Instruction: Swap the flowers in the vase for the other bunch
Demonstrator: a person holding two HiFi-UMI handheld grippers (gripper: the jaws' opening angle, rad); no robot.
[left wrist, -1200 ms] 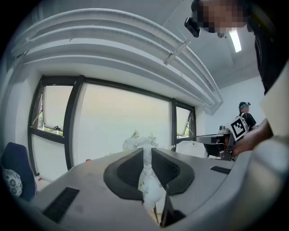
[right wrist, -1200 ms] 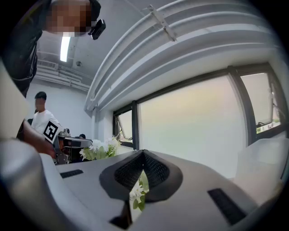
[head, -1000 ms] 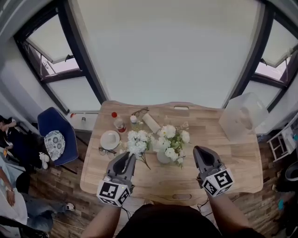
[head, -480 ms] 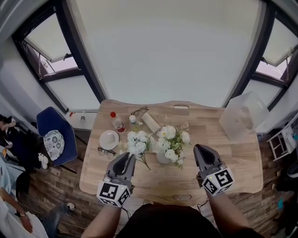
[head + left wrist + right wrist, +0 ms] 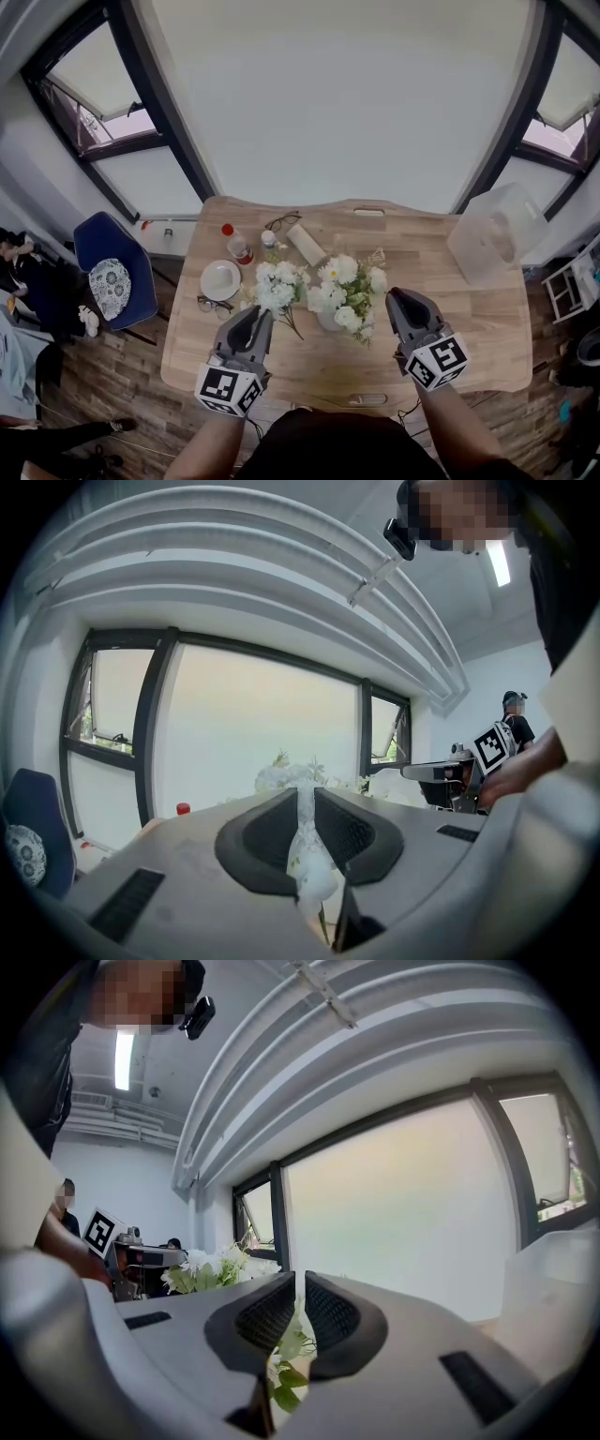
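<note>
Vase (image 5: 329, 320): stood near the middle of the surface (image 5: 450, 319), toward its front edge, with flowers (image 5: 349, 284) not yet taken out. Bunch (image 5: 276, 287): laid flat just left of the vase, likely kept within reach. Left tongs (image 5: 255, 319) and right tongs (image 5: 400, 300): both clenched on nothing, held level over the front edge, flanking the vase.

Grey left tool (image 5: 261, 316), black-white marker cube (image 5: 225, 388)
</note>
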